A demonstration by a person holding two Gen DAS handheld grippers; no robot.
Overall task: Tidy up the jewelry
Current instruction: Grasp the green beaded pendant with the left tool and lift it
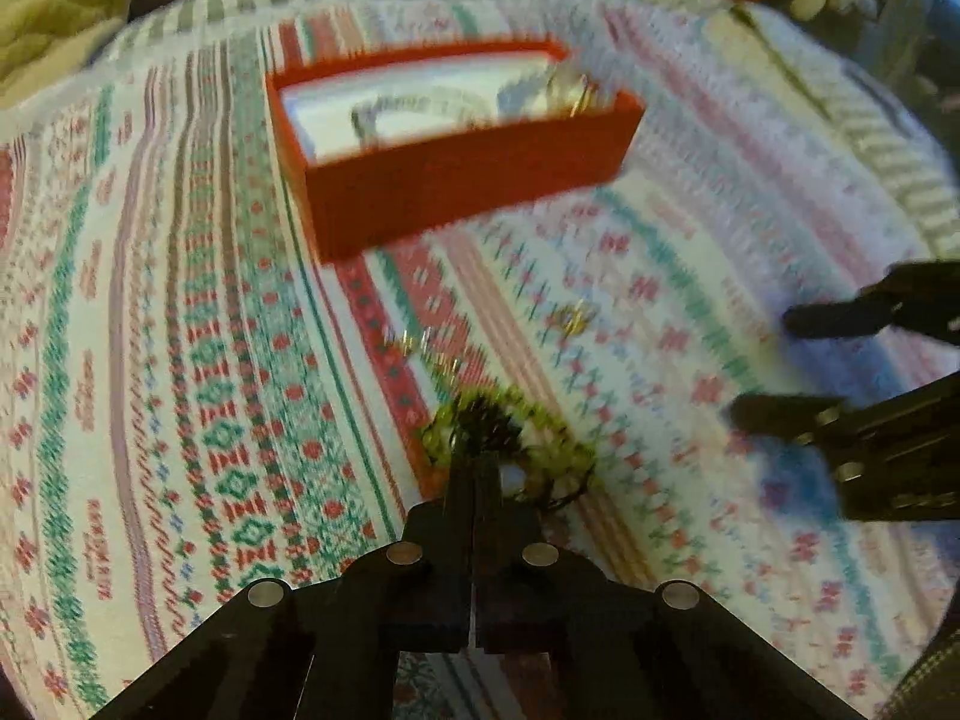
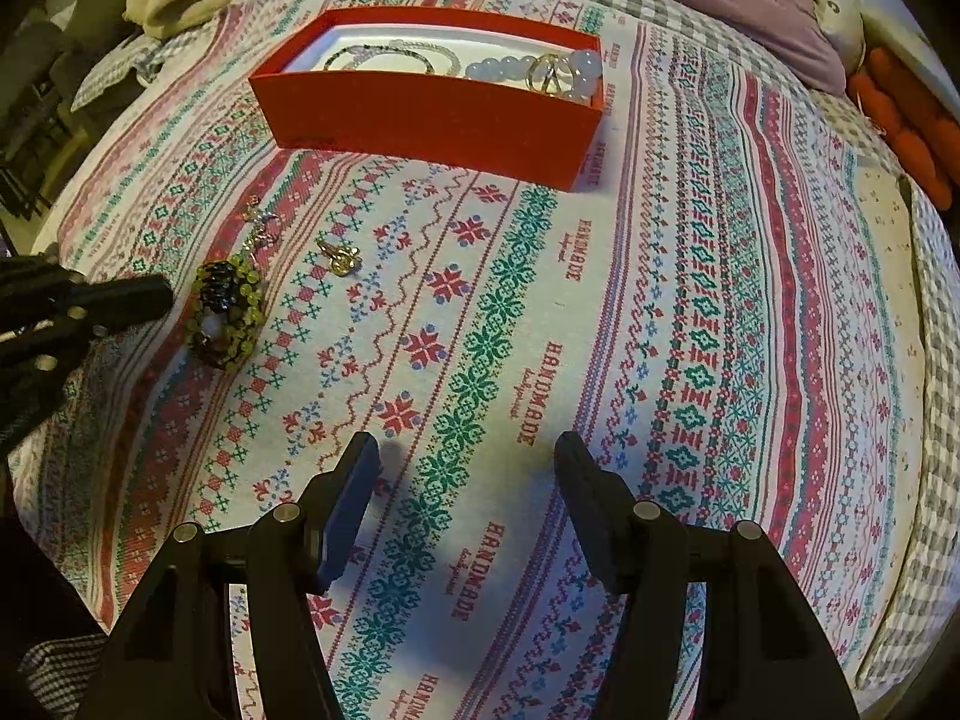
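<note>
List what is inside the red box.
Inside the red box: thin beaded bracelets at its left end, pale blue beads and gold rings at its right end. The near wall hides part of the floor.

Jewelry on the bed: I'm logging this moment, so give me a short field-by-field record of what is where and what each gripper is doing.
surface: patterned bedspread
box: red box, open, at the far side
in box: pale bead bracelet, gold ring piece, thin bead strands
outside box: green and black beaded bracelet, small gold piece, another small gold piece
left gripper: jaws together at the beaded bracelet; a firm hold cannot be confirmed through the blur
right gripper: jaws apart, empty, over bare cloth
</note>
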